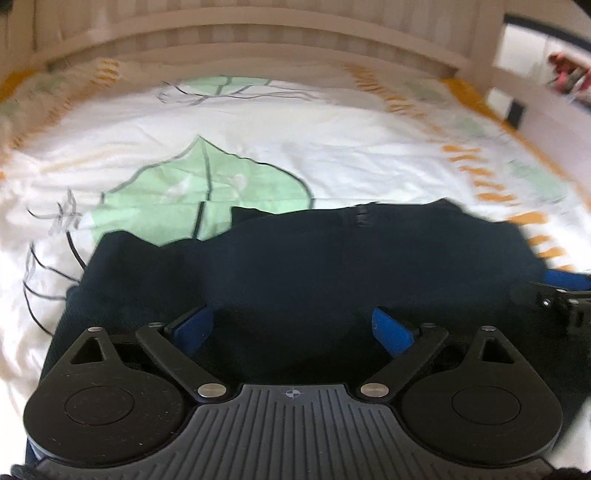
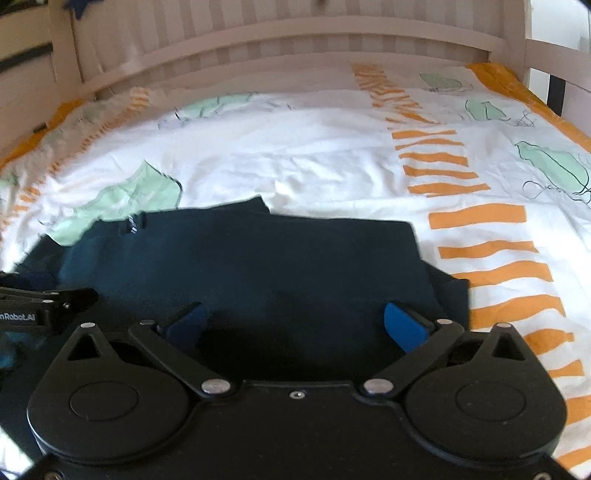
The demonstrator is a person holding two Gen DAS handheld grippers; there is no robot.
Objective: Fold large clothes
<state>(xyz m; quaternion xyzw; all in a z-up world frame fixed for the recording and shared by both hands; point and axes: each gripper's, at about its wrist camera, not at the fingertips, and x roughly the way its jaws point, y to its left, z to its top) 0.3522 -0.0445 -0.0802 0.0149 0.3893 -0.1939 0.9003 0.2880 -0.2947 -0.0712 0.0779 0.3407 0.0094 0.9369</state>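
Observation:
A dark navy garment (image 1: 295, 266) lies folded in layers on the bed, its far edge uneven, with a small label near the top. In the right wrist view the same garment (image 2: 240, 258) shows a squarer right edge with a lower layer sticking out. My left gripper (image 1: 293, 326) hovers over the garment's near part, blue pads spread wide, nothing between them. My right gripper (image 2: 295, 325) is likewise open over the cloth and holds nothing. Each gripper shows at the edge of the other's view: the right gripper (image 1: 565, 291) and the left gripper (image 2: 44, 306).
The bed cover (image 2: 332, 166) is white with green leaves and orange stripes. A pale slatted wooden headboard (image 1: 258, 33) closes the far side, and a side rail (image 2: 554, 55) runs along the right. Bare cover lies beyond and to the right of the garment.

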